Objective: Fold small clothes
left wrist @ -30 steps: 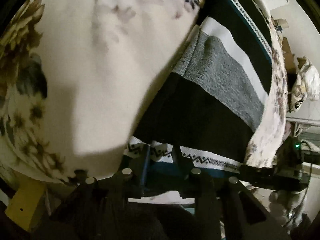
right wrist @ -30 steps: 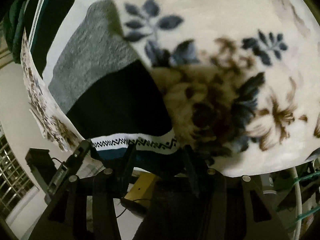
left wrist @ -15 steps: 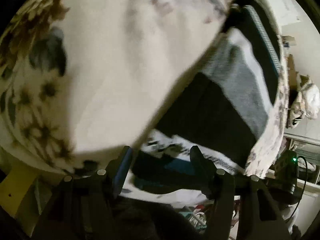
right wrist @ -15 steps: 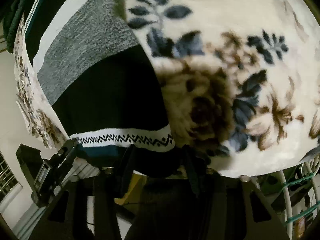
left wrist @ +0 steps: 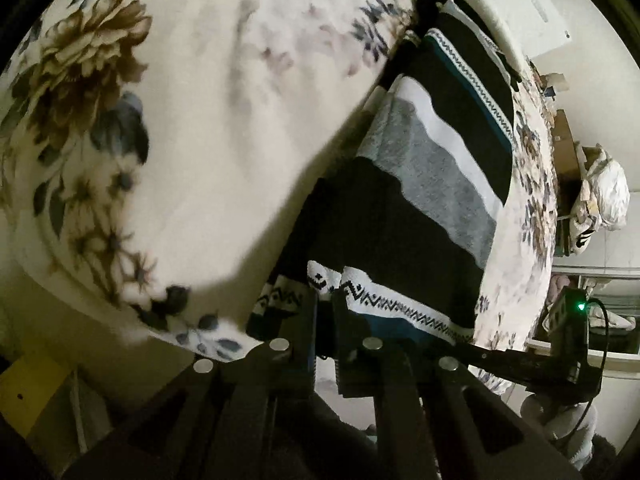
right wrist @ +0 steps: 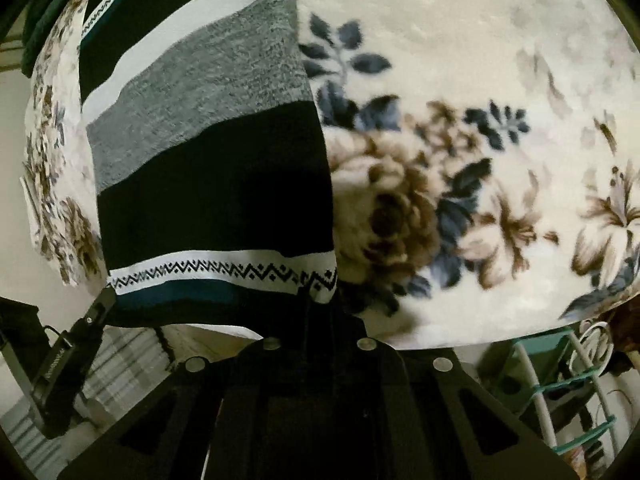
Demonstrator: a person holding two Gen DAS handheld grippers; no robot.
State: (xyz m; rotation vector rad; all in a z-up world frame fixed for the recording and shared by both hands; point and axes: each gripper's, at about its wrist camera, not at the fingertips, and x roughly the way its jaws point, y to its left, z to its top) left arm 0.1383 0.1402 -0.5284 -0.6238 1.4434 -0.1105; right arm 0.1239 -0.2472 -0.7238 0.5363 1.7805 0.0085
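Cream floral fleece blanket (left wrist: 208,152) carries your black, grey and white striped knitted garment (left wrist: 420,200), long axis running away from you. Your left gripper (left wrist: 325,312) and right gripper (right wrist: 320,300) each pinch its near patterned hem; fingertips are hidden.

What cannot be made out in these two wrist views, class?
- Left wrist view: the garment has its far end cut off by the picture's edge.
- Right wrist view: the right gripper has fingertips lost in shadow under the hem.
- Both views: the floral blanket is motion-blurred.
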